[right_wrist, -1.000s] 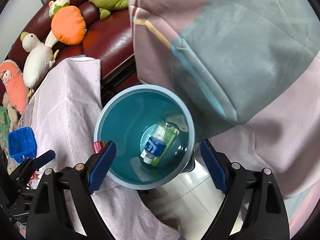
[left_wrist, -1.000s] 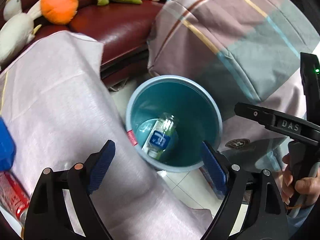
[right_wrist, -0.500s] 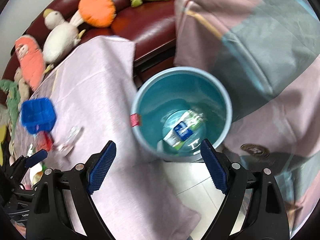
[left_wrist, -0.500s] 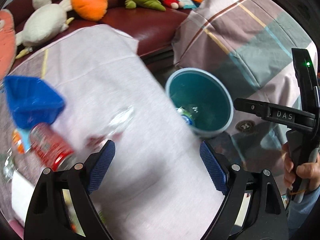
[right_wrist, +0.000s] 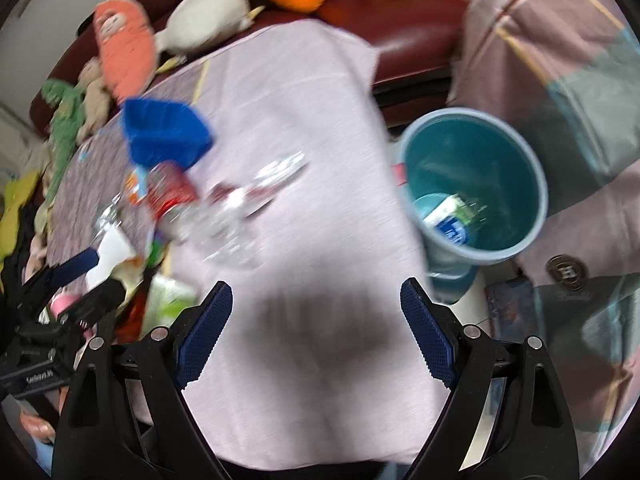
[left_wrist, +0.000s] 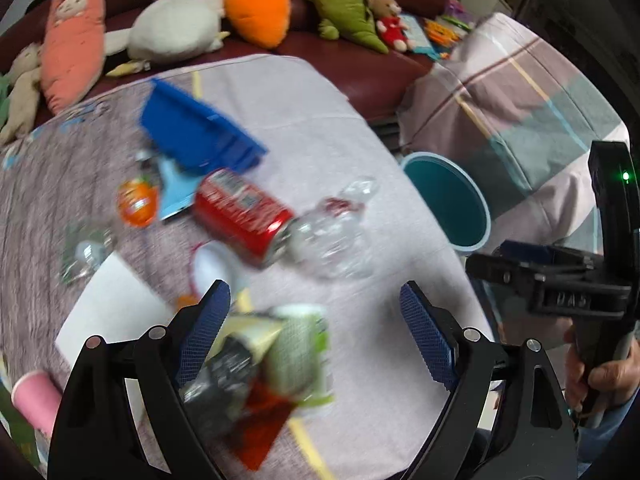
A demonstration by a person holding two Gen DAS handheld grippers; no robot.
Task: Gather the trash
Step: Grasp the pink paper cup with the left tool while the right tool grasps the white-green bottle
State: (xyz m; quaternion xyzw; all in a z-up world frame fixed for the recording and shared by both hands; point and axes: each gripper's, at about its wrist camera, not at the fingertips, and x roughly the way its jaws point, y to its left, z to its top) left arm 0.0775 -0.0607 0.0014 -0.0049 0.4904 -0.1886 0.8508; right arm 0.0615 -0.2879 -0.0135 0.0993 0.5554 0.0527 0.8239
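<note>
A teal bin stands on the floor by the table's right edge, a bottle with a blue label lying in it; the bin also shows in the left wrist view. Trash lies on the pink-clothed table: a red can, a crushed clear bottle, green and black wrappers, an orange ball-like item. My left gripper hangs open over the wrappers, nothing between its fingers. My right gripper is open above bare cloth, left of the bin.
A blue plastic basket sits at the table's back. White paper and a pink cup lie at the left. Plush toys line the dark red sofa. A plaid blanket covers a seat behind the bin.
Both grippers have swung left from above the bin to over the table, still open. The can, clear bottle and wrappers came into view; the bin shifted to the right.
</note>
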